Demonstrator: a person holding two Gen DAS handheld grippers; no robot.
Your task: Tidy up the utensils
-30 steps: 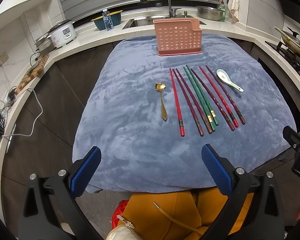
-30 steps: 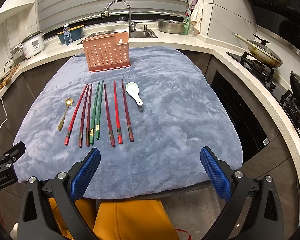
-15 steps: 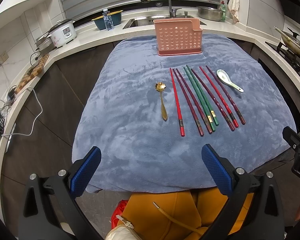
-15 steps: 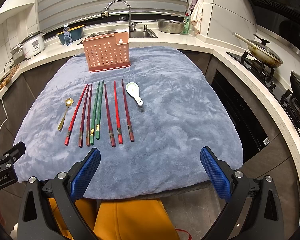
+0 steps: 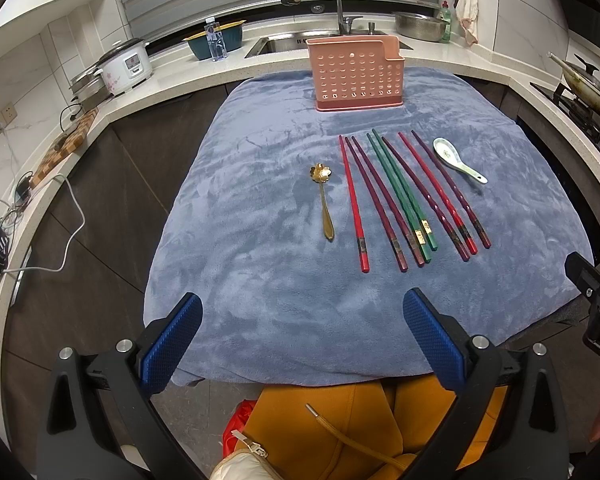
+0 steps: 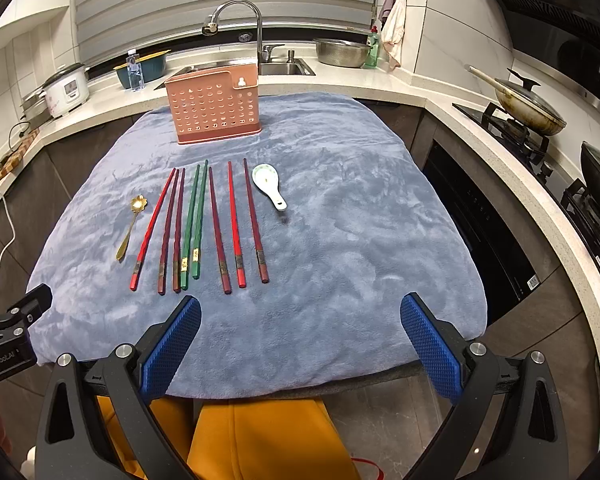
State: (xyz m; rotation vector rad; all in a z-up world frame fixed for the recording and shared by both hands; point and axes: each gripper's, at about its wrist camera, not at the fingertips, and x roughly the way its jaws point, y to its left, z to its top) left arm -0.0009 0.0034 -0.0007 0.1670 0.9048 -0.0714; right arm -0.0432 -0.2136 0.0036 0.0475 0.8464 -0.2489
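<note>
A pink perforated utensil holder [image 5: 357, 74] [image 6: 216, 109] stands upright at the far side of a blue cloth [image 5: 260, 216] [image 6: 360, 220]. In front of it lie several red, maroon and green chopsticks [image 5: 400, 196] [image 6: 198, 220] in a row. A gold spoon [image 5: 324, 200] [image 6: 131, 224] lies left of them and a white ceramic spoon [image 5: 456, 160] [image 6: 269, 184] right of them. My left gripper [image 5: 302, 338] is open over the cloth's near edge, holding nothing. My right gripper [image 6: 300, 338] is open too, near the front edge, well short of the utensils.
Behind the cloth are a sink with a tap [image 6: 240, 20], a rice cooker [image 5: 126, 66], a blue bowl [image 5: 216, 42], a steel bowl [image 6: 342, 52] and a stove with a pan [image 6: 528, 110] at the right. A person's orange trousers [image 5: 340, 428] show below the table edge.
</note>
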